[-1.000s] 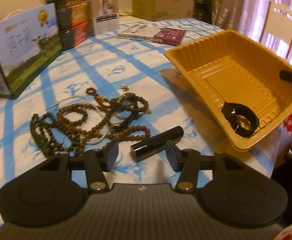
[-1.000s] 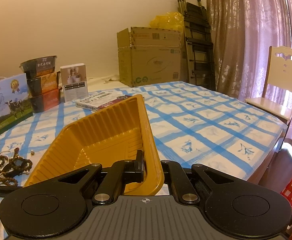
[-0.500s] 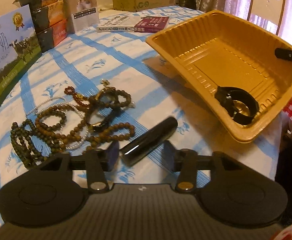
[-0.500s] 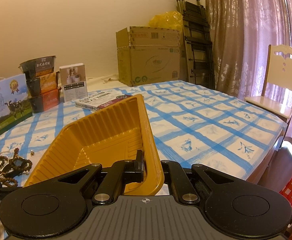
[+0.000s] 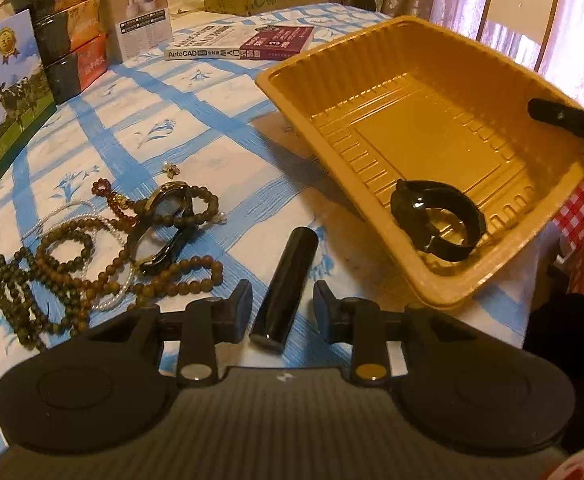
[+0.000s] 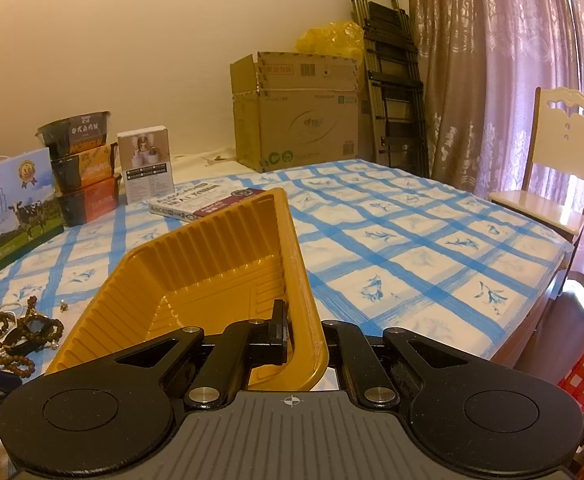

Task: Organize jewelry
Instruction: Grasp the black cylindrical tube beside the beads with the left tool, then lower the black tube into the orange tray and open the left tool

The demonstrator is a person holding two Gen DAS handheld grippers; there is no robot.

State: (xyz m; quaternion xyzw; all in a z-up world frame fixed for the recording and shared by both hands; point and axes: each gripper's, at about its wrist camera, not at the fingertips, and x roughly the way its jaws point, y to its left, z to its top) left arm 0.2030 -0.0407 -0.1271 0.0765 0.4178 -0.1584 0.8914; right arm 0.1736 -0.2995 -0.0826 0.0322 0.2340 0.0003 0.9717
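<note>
Dim warm indoor light, yellowish cast. Bright pink glow through the curtains (image 6: 532,80) far right, blown out. My tilted tray (image 5: 412,140) throws a soft shadow on the tablecloth (image 5: 212,120). Fisheye bends edges, corners vignette black. Mostly sharp.

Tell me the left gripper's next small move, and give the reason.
Probably finish closing on the black cylinder. It lies on the tablecloth between the left gripper fingers, which are closing but not yet touching it. The right gripper holds the yellow tray tilted by its rim, ready to receive it beside the black watch.
</note>
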